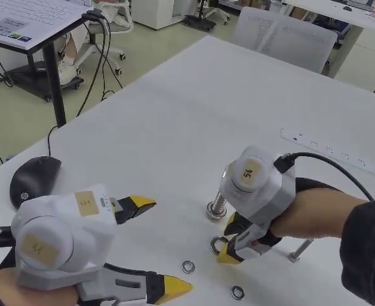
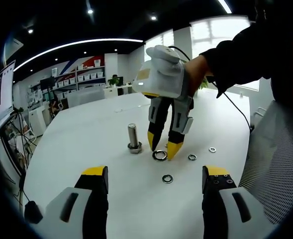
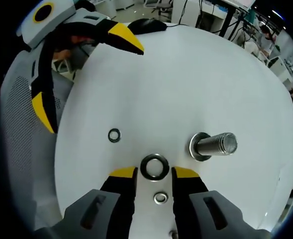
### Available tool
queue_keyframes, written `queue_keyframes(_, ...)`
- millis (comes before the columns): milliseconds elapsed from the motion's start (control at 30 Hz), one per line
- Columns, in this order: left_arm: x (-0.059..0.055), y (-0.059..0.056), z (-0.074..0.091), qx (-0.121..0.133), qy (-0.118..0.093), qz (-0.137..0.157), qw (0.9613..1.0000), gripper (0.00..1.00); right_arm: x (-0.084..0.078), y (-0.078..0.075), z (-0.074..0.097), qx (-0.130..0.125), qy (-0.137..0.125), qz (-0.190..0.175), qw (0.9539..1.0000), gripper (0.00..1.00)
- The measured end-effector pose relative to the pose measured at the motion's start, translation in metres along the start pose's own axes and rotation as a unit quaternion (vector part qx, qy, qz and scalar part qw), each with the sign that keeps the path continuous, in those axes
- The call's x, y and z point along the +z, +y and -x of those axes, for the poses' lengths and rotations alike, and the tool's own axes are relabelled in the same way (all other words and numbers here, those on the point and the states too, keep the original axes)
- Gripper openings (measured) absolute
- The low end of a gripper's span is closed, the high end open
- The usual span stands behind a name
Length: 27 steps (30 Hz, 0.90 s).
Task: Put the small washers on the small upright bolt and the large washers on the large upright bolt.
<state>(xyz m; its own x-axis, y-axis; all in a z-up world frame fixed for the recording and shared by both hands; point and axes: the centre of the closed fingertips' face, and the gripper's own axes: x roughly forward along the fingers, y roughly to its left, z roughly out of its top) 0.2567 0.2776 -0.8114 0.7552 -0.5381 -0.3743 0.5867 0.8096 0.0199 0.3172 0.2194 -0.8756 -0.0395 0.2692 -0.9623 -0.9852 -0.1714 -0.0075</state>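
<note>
Head view: white table (image 1: 193, 108), left gripper (image 1: 158, 245) low at the near left, its fingers spread wide over bare tabletop, gripping nothing. Right gripper (image 1: 237, 247) points down at the table just in front of the large bolt (image 1: 217, 207), which stands upright. Small bolt (image 1: 302, 248) is further right, partly hidden behind the person's right hand. Two small washers (image 1: 188, 266) lie flat on the table near the right gripper's tips. Mouse (image 1: 34, 178) sits at the far left edge.

Right gripper view: fingers are set a narrow gap apart, with the large washer (image 3: 154, 167) lying flat on the table between the yellow tips; can't tell if the tips touch it. It lies near the large bolt's base, not touching it.

Left gripper view: the right gripper's tips straddle the large washer, and three small washers are scattered beside it.
</note>
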Motion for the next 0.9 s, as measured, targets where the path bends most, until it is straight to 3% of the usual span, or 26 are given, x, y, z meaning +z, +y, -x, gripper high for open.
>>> queue_keyframes(900,0.0018,-0.0014,-0.0009,-0.003,0.001,-0.001,1.0000,0.76,0.0008,-0.0025,0.0004,-0.005,-0.003,-0.017,0.9998,0.24)
